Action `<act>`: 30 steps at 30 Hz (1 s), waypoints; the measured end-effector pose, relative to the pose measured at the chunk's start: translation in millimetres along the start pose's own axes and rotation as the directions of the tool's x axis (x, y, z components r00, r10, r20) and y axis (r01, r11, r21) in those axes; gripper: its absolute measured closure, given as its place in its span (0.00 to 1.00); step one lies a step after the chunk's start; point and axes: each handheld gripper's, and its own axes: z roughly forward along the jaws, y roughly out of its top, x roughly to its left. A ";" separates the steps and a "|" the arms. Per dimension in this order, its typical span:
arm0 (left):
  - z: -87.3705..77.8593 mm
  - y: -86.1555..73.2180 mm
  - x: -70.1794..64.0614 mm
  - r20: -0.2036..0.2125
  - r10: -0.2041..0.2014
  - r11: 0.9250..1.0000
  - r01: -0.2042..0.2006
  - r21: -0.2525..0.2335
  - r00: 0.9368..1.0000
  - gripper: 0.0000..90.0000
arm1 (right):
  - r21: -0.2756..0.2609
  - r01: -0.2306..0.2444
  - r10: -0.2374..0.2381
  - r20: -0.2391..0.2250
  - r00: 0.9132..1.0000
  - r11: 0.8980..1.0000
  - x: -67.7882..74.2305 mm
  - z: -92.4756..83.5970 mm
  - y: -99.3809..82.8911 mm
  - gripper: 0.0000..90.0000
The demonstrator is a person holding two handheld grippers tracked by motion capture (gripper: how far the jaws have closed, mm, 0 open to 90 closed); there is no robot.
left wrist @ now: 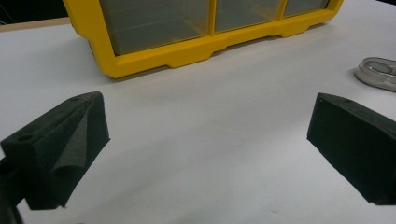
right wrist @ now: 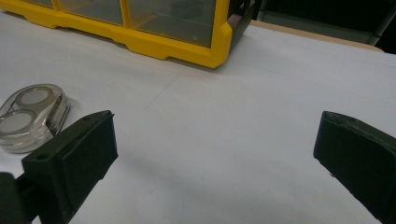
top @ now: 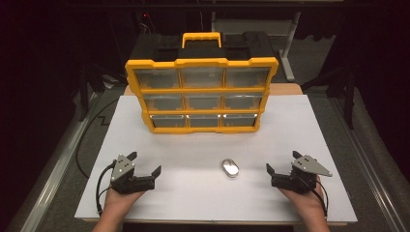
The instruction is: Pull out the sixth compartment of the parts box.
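White table (top: 300,125): yellow organizer (top: 201,89), clear case (top: 230,167); no legible writing.

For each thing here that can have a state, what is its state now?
Organizer: upright, all nine drawers shut.
Clear oval case: lying flat on the table, lid shut, untouched.
Left gripper: open, empty.
Right gripper: open, empty.

No text, label, brand, number or sign is readable anywhere.
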 end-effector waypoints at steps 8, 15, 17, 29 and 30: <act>1.9 0.5 2.1 0.021 -0.022 1.000 0.022 0.016 1.000 0.00 | 0.001 0.020 -0.020 -0.004 1.000 1.000 3.1 12.7 6.4 0.00; 1.2 0.5 3.0 0.021 -0.014 1.000 0.014 0.012 1.000 0.00 | 0.002 0.017 -0.017 0.014 1.000 1.000 0.7 23.1 13.7 0.00; 0.0 0.8 3.0 0.023 -0.010 1.000 0.010 0.001 1.000 0.00 | 0.005 0.016 -0.016 0.018 1.000 1.000 0.0 24.6 14.5 0.00; -0.8 1.1 3.8 0.002 -0.001 1.000 0.001 -0.005 1.000 0.00 | 0.031 0.001 -0.003 0.050 0.999 1.000 -11.3 53.6 25.6 0.00; -0.8 1.1 3.8 0.002 -0.001 1.000 0.001 -0.005 1.000 0.00 | 0.032 0.000 -0.001 0.052 0.999 0.999 -12.2 56.4 26.5 0.00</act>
